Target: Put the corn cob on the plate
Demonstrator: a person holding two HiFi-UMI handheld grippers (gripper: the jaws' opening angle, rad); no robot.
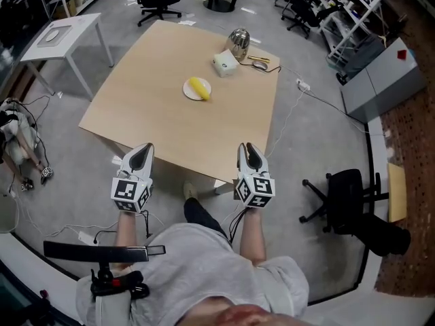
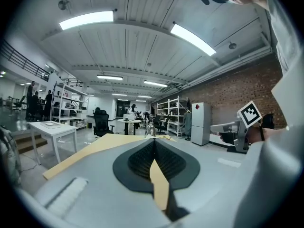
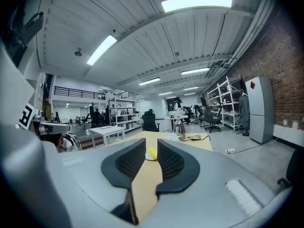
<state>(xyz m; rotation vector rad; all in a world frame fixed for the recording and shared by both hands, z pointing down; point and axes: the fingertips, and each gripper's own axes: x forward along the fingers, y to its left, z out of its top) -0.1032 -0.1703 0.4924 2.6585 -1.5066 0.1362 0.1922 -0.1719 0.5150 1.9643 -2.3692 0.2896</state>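
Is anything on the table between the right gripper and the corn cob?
Nothing visible: only bare table lies between the right gripper and the corn cob, which already rests on the white plate.

Bright ceiling strip lights (image 3: 197, 3), soft shadows, fisheye-warped edges, dark vignetted corners

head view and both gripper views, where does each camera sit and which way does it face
Head view: on the person's head, looking steeply down at the table, corn cob on the plate; shows forearms, left gripper, right gripper.
Left gripper view: on the left gripper, looking across the table; own jaws shut.
Right gripper view: on the right gripper, looking along the table; own jaws apart.
Shared: head and right gripper views both show the corn cob.
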